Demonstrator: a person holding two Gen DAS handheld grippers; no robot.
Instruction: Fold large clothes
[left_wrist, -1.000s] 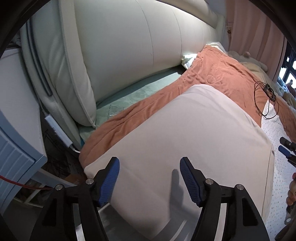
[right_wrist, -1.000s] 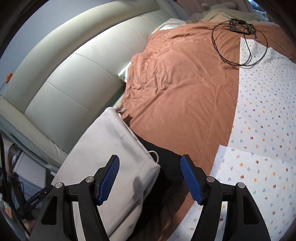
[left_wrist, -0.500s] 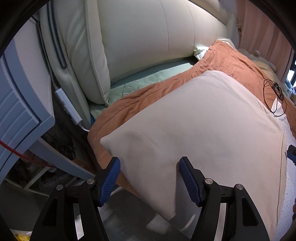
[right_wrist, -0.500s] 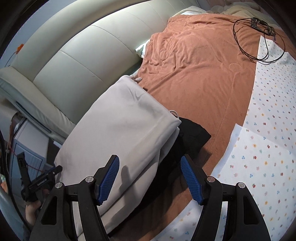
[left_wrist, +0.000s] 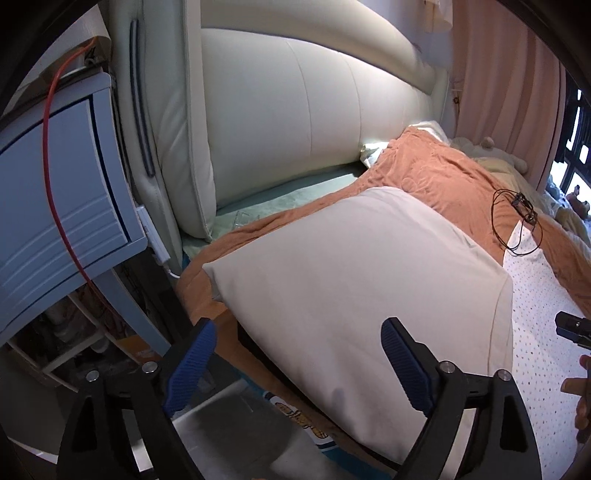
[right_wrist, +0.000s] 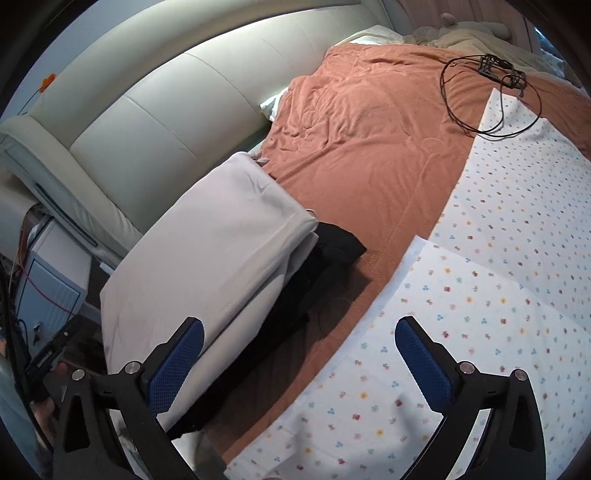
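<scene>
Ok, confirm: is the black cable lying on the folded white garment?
No, the cable lies far off on the orange blanket, apart from the garment.

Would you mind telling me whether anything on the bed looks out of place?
Yes: a tangled black cable with a small device lies loose on the orange blanket, and a black garment sticks out untidily from under the folded cream garment.

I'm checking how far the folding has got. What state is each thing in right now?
left gripper: open, jaws just widened, nothing between them.
right gripper: open, jaws just widened, empty.
cream garment: folded, lying flat at the bed's edge.
black garment: folded, under the cream one, partly sticking out.
orange blanket: spread, lightly wrinkled.
dotted sheet: spread flat.
black cable: loosely coiled on the blanket.
</scene>
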